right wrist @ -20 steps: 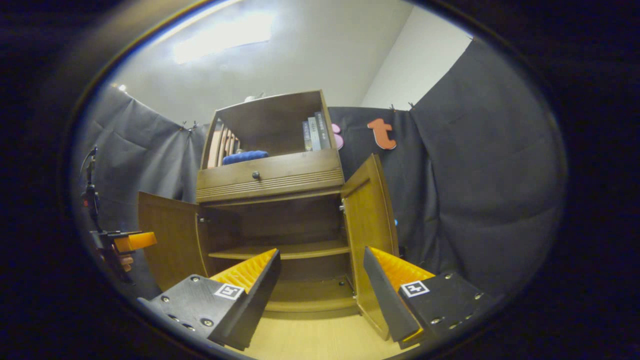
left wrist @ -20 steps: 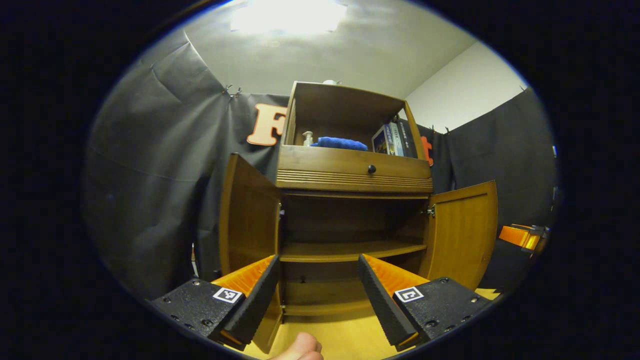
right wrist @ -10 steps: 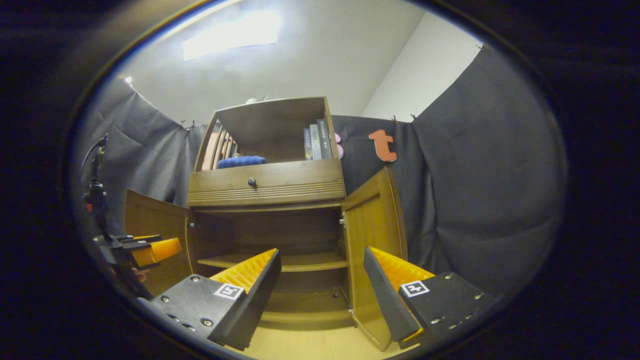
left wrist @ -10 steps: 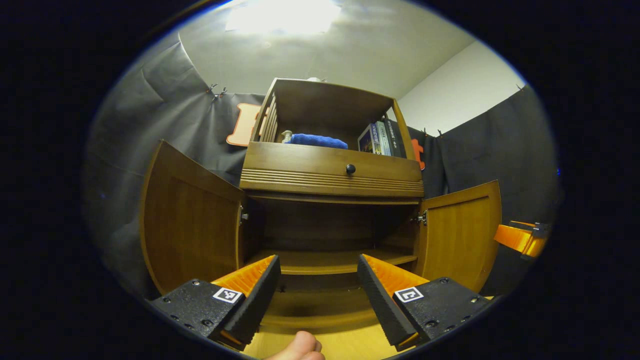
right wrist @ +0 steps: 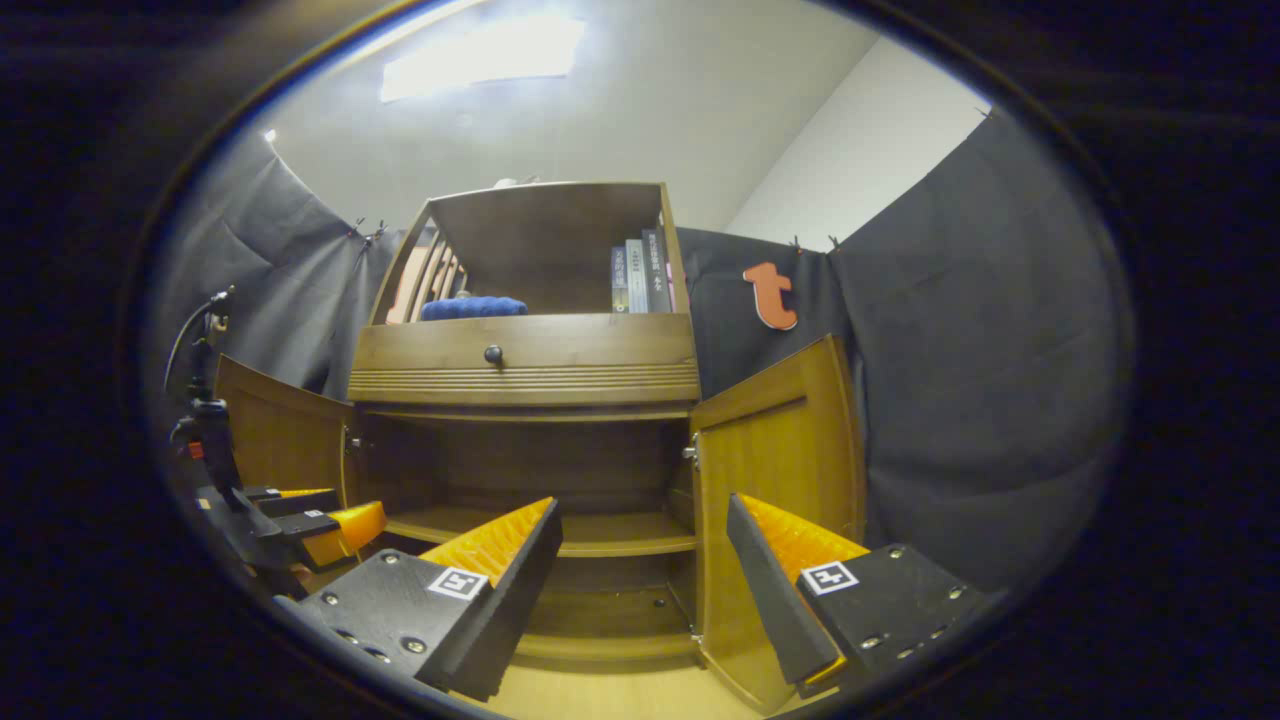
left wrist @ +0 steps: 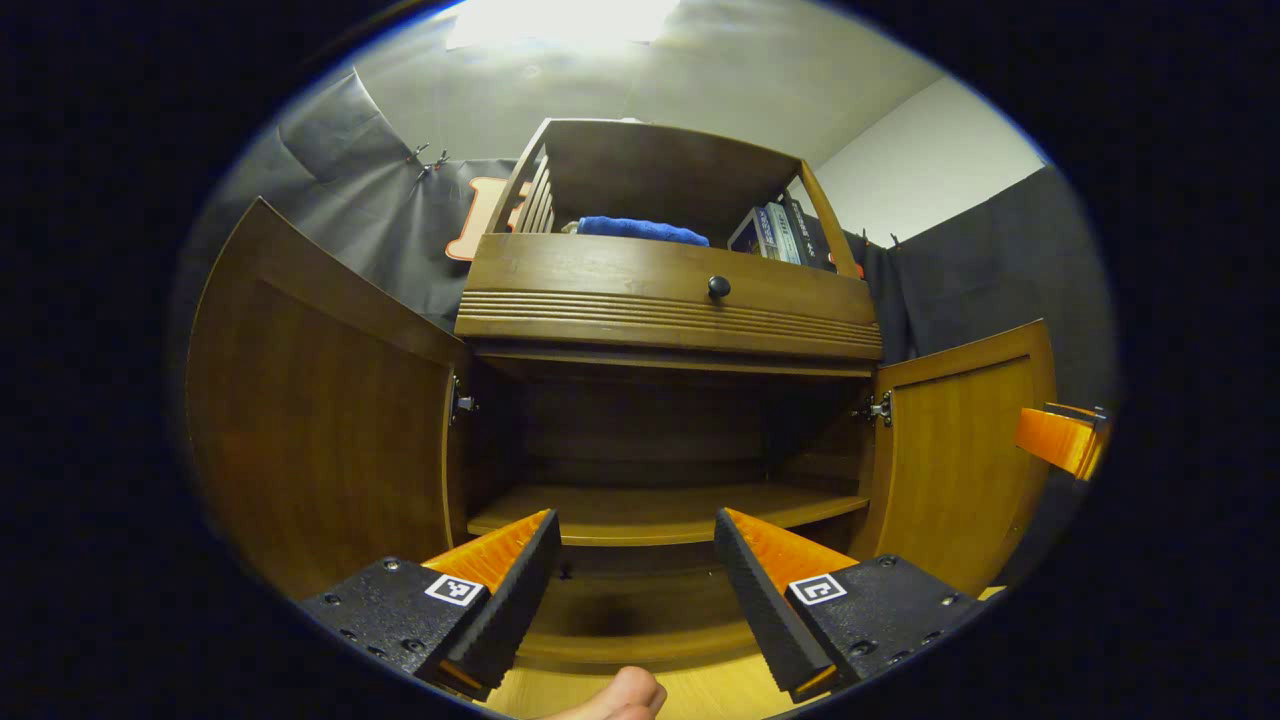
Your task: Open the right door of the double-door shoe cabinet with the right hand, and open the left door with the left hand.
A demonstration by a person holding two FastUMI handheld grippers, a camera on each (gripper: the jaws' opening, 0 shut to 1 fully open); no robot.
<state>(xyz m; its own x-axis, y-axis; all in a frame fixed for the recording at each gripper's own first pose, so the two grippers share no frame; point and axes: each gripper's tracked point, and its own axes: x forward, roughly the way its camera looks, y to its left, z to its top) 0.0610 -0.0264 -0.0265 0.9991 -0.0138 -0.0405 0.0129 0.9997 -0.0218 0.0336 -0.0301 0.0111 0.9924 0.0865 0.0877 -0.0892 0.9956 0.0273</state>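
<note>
The wooden shoe cabinet (left wrist: 665, 310) (right wrist: 525, 370) stands with both lower doors swung out. Its left door (left wrist: 320, 400) (right wrist: 275, 430) is wide open, and so is the right door (left wrist: 955, 450) (right wrist: 775, 470). Inside, a bare shelf (left wrist: 660, 510) (right wrist: 620, 532) shows. My left gripper (left wrist: 635, 580) is open in front of the cabinet's middle, holding nothing; the right gripper view catches it at the lower left (right wrist: 315, 515). My right gripper (right wrist: 640, 580) is open and empty, just left of the right door's edge; the left gripper view has it at the far right (left wrist: 1060, 440).
Above the doors sit a drawer with a black knob (left wrist: 718, 287) (right wrist: 493, 354) and an open top shelf with a blue cloth (left wrist: 640, 230) (right wrist: 473, 307) and books (left wrist: 775, 228) (right wrist: 640, 275). Light wooden floor (left wrist: 640, 690) lies below. A fingertip (left wrist: 615, 695) pokes in at the bottom.
The left gripper has moved closer to the cabinet and the left door has swung wider open. The right door also stands wider, and the right gripper has shifted slightly.
</note>
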